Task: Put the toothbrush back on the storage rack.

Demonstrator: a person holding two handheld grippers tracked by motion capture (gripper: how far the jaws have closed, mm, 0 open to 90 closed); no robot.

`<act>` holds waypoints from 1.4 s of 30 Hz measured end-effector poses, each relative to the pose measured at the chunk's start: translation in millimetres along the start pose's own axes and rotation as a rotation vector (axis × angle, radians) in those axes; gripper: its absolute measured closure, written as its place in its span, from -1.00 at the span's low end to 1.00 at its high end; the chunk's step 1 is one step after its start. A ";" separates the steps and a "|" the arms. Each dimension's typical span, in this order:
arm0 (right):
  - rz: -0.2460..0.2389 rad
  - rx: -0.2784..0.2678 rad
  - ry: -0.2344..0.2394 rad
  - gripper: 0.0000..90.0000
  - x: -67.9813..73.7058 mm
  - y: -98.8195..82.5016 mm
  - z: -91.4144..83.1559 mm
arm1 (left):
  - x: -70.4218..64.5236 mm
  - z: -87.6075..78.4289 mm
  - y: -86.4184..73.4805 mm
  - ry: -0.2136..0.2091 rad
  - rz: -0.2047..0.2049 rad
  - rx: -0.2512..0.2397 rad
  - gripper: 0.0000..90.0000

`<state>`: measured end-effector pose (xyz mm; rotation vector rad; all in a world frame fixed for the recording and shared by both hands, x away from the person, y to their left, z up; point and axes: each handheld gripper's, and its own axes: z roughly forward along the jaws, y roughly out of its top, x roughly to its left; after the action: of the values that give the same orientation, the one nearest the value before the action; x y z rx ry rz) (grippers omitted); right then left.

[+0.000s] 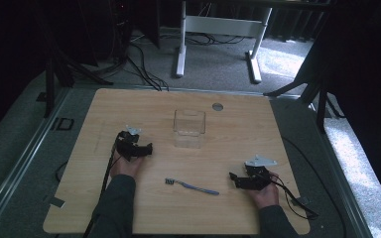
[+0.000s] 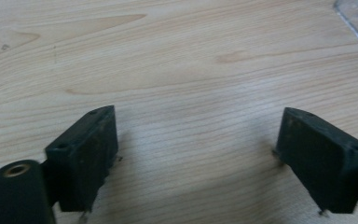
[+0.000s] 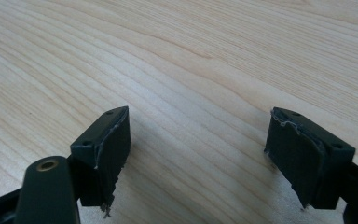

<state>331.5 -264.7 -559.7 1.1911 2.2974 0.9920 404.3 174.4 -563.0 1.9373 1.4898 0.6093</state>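
1. A toothbrush point(image 1: 192, 187) lies flat on the wooden table point(image 1: 238, 134), near its front edge, untouched.
2. The left gripper point(image 1: 149, 149) rests up and to the left of the toothbrush, jaws apart over bare wood.
3. The right gripper point(image 1: 233, 177) sits just right of the toothbrush, jaws wide apart and empty.
4. A clear box point(image 1: 189, 128) stands beyond the toothbrush, its walls hard to make out.
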 end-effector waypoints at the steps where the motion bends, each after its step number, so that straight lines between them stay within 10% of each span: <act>1: -0.003 0.000 0.005 -0.51 -0.1 -0.2 -0.3 | -0.1 -0.2 -0.2 0.000 0.000 0.000 -0.69; 12: -0.008 -0.009 0.023 -0.20 -0.1 -0.1 -6.3 | -0.3 -0.4 -0.5 0.001 -0.002 -0.001 -0.68; 21: -0.112 0.014 -0.020 -0.07 19.0 16.4 -19.6 | -0.3 -0.4 -0.4 0.002 -0.001 0.000 -0.68; 42: -0.227 -0.089 0.117 0.22 41.0 54.5 -48.7 | -0.3 -0.3 -0.3 0.001 -0.001 0.000 -0.68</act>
<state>309.3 -229.9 -486.8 0.8355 2.3856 1.0896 403.8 174.2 -563.0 1.9362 1.4913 0.6095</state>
